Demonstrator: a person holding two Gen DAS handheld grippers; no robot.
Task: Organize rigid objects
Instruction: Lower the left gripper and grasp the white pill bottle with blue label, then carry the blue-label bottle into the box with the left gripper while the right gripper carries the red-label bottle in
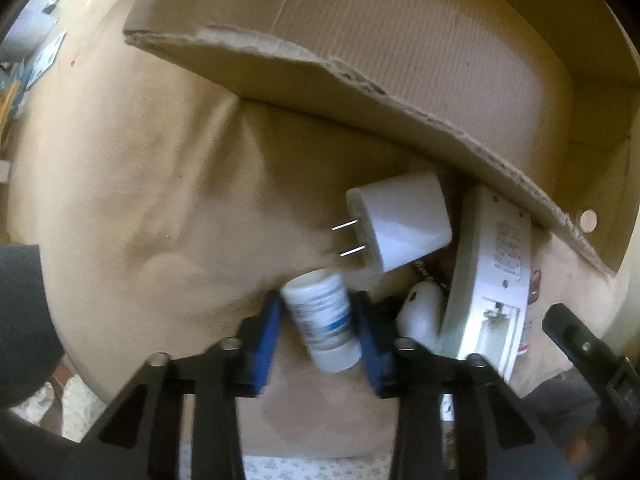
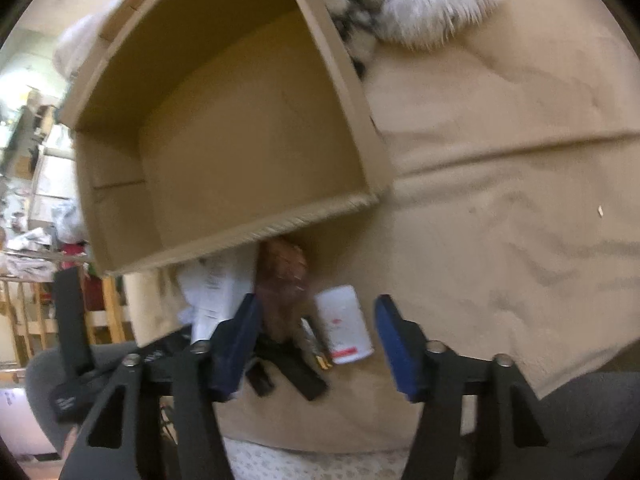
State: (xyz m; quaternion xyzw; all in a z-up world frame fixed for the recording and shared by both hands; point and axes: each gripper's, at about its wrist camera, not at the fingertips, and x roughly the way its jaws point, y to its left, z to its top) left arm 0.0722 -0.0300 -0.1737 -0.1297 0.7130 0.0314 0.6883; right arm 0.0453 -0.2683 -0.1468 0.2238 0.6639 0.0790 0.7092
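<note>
My left gripper (image 1: 318, 326): blue pads clamped on something white.
My right gripper (image 2: 316, 344): jaws spread wide, holding nothing.

Cardboard box (image 1: 400, 60): matt brown corrugated paperboard, ribbed face, torn ragged edge; inside (image 2: 240, 128) smooth, dull. Beige cloth (image 1: 160, 200) under everything: soft matt fabric, creased. Charger plug (image 1: 404, 226): glossy white plastic, two bright metal prongs. Pill bottle (image 1: 324, 324): white plastic, paper label, slight sheen. Left gripper (image 1: 318, 332): matt black frame, blue pads (image 1: 267, 344). Right gripper (image 2: 316, 344): same finish. Far right, fluffy white fur trim (image 2: 440, 4). Small white container (image 2: 346, 326): smooth, semi-gloss.
</note>
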